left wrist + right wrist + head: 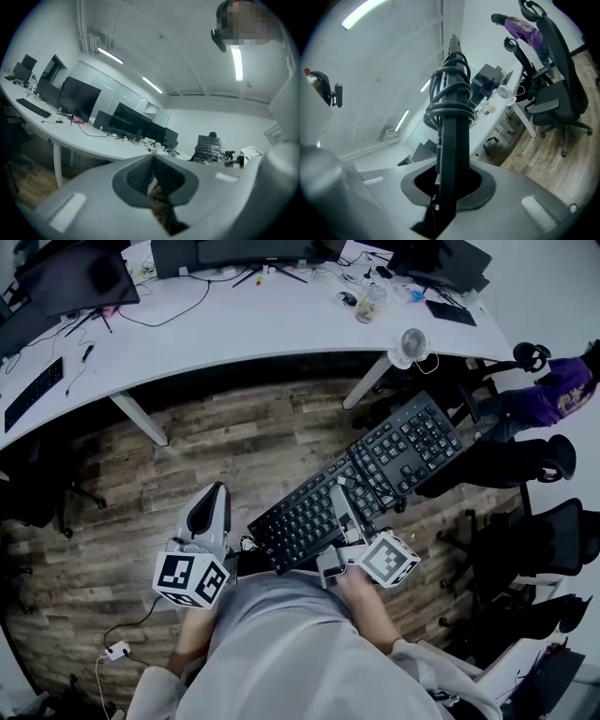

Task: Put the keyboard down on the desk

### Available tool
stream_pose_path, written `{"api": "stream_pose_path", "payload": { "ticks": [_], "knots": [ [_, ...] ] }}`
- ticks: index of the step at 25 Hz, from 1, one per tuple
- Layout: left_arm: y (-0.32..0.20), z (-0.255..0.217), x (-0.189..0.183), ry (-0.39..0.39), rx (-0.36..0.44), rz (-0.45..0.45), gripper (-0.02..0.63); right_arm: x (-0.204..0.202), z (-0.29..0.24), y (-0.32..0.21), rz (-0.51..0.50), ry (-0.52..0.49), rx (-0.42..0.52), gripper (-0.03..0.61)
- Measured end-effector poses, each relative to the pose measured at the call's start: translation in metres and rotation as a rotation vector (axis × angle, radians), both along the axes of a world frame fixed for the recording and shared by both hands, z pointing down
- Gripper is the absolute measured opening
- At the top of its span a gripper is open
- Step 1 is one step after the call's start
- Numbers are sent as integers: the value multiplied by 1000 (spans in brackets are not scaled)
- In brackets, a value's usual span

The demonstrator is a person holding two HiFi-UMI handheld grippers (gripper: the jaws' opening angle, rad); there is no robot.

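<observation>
A black keyboard (375, 479) hangs slantwise over the wooden floor, short of the long white desk (234, 329). My right gripper (339, 498) is shut on its near long edge. In the right gripper view the keyboard (451, 140) stands on edge between the jaws, with its coiled cable (450, 96) wrapped around it. My left gripper (214, 491) is to the left of the keyboard and apart from it. Its jaws are shut with nothing between them. In the left gripper view the closed gripper (153, 161) points toward the desk (93, 140), and the keyboard (208, 147) shows at the right.
On the desk stand monitors (75, 277), a second keyboard (33, 392), a small fan (409, 345) and cables. Black office chairs (534, 465) crowd the right side, and a person in purple (562, 390) is there. A white adapter with a cable (117, 650) lies on the floor at lower left.
</observation>
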State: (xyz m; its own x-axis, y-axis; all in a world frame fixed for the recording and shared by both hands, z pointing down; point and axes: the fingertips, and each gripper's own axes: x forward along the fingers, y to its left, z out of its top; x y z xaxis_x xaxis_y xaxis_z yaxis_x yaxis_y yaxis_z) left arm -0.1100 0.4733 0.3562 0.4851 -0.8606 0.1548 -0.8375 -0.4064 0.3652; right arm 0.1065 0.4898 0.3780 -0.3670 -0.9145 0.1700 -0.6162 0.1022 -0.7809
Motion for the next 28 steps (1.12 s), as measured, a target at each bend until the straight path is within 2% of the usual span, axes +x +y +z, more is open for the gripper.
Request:
{"api": "stream_pose_path", "payload": {
  "ticks": [15, 23, 28],
  "knots": [
    [-13, 3, -31, -9, -4, -3, 0, -33, -2, -22, -19, -6, 16, 71],
    [-32, 5, -27, -20, 2, -20, 0, -29, 1, -51, -47, -9, 34, 71],
    [-57, 7, -23, -30, -11, -34, 0, -21, 7, -81, -57, -19, 14, 71]
  ]
}}
